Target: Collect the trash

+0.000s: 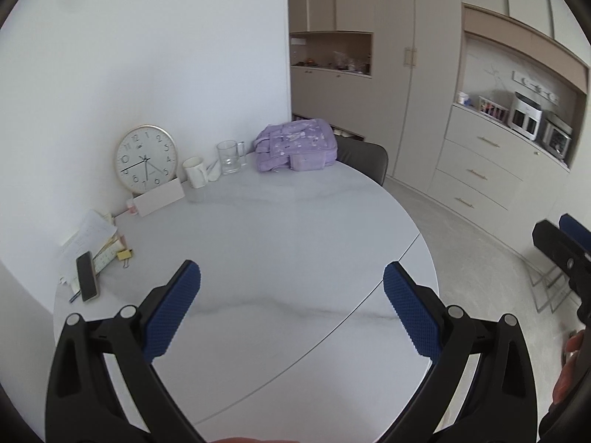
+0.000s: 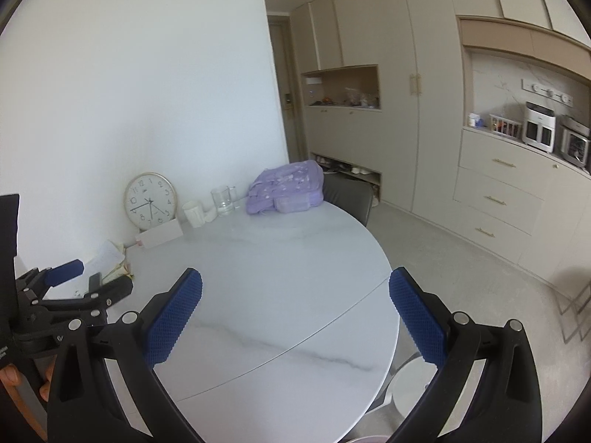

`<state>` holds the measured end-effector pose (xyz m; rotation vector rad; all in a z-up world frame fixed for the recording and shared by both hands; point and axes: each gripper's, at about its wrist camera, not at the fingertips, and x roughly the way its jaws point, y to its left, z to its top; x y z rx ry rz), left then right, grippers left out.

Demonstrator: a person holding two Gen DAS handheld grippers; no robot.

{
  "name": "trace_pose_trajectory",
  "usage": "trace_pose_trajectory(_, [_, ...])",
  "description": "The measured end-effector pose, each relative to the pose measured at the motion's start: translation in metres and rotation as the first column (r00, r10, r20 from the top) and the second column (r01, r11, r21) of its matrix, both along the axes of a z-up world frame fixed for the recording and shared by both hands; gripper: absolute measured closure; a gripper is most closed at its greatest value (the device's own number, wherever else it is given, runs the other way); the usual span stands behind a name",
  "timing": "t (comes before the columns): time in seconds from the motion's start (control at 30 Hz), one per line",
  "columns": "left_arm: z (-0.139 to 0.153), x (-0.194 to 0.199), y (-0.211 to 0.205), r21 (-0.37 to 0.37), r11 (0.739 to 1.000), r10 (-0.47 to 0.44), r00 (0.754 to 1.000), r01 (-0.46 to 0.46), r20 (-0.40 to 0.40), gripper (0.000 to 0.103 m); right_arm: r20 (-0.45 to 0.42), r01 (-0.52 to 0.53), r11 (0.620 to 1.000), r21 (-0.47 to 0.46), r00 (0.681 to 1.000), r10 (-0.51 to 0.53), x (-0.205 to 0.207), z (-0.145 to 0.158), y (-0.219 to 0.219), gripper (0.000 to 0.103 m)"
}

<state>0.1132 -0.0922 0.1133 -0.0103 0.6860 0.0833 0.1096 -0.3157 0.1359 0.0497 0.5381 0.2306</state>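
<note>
**Both grippers empty above a marble table with no plain trash on it**

The left gripper (image 1: 291, 288) has its blue pads (image 1: 173, 310) spread wide with nothing between them, and it hangs over the near part of the round marble table (image 1: 280, 229). The right gripper (image 2: 295, 291) is spread just as wide and also holds nothing, over the table's near right edge. In the right wrist view the left gripper shows at the table's left side, near the papers.

As for the task's thing, no wrapper, scrap or crumpled piece can be picked out anywhere on the table, and its middle is bare stone. No bin can be named for certain either; a pale round shape (image 2: 410, 387) shows below the table's right edge, but what it is cannot be told. This would fit a table already rid of its trash as well as one where the trash lies somewhere the cameras do not reach, so how far along the job stands cannot be settled here.

Along the table's far edge by the wall stand a clock (image 1: 146, 158), a pale box (image 1: 159, 196), a white mug (image 1: 195, 172), a glass mug (image 1: 231, 157) and a purple bag (image 1: 297, 144). At the table's left edge lie papers (image 1: 90, 236), a phone (image 1: 88, 276) and a yellow binder clip (image 1: 125, 254). A dark chair (image 1: 364, 158) sits behind the table. Nothing stands between the grippers and the table's middle.
</note>
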Motion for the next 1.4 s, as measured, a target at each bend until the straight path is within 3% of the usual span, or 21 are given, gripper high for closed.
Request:
trace_pose_trajectory(0.53, [-0.017,-0.002,0.047,-0.051,0.996,-0.069,0.998,0.068,-0.012,0.008,-0.020,0.062,0.997,-0.034,0.998,-0.063,-0.024,-0.015,0.059,0.002])
trace_pose_trajectory(1.4, [-0.013,-0.023,0.057,-0.061,0.996,-0.070,0.998,0.070,-0.001,0.008,-0.023,0.051,0.998,-0.039,0.998,-0.052,-0.040,-0.017,0.073,0.002])
